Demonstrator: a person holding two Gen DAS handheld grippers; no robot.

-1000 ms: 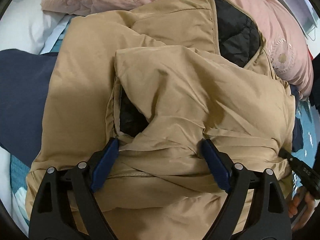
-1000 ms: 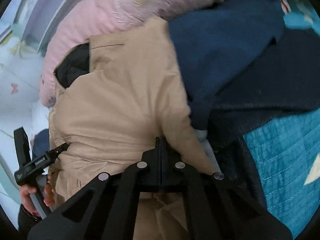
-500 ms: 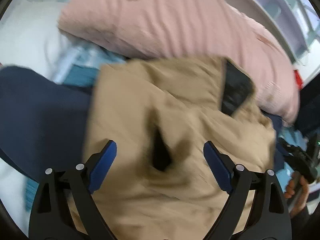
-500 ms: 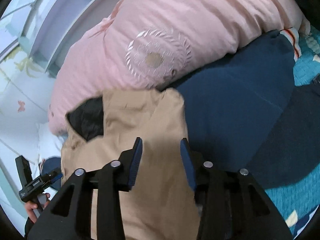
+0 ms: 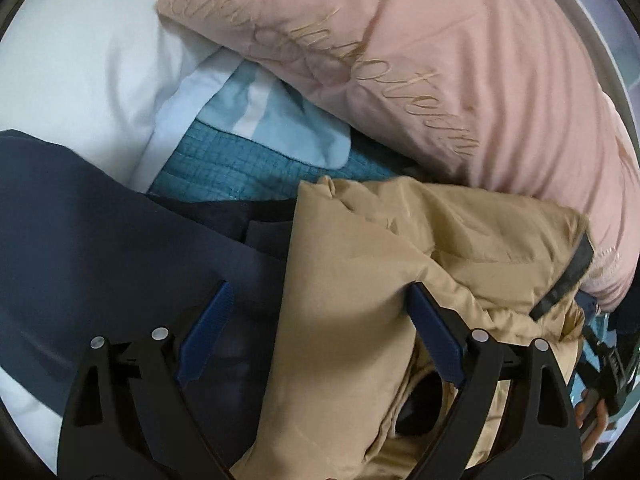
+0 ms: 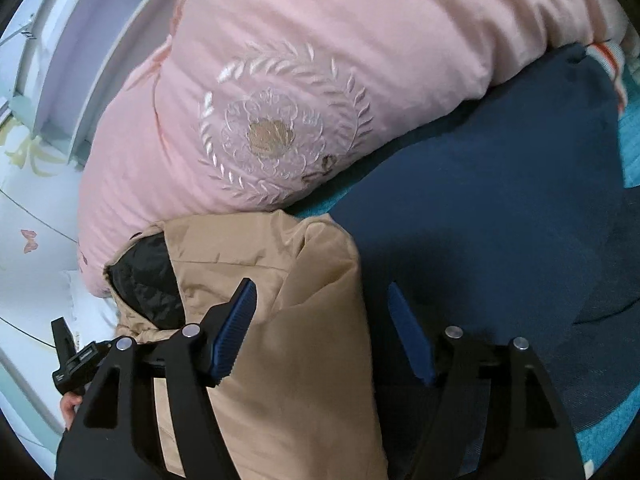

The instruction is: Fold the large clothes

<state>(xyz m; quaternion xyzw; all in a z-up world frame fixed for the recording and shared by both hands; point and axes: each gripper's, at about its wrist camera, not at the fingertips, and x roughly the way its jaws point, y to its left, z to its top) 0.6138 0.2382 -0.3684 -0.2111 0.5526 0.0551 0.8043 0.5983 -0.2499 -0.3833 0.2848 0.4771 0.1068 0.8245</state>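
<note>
A folded tan jacket [image 5: 384,280] lies on the bed against the pink duvet [image 5: 460,80]; left gripper [image 5: 320,328] spread wide, grasping nothing; right gripper [image 6: 320,328] has just been opening, empty; unpinned, the puffy bundle may spring open.

You are viewing: tan jacket [image 5: 360,280] ×1 | pink duvet [image 6: 320,60] ×1 | navy garments [image 6: 500,200] ×2, overlapping | white pillow [image 5: 80,68] ×1 | teal quilt [image 5: 224,172] ×1 | pale blue cloth [image 5: 288,128] ×1
</note>
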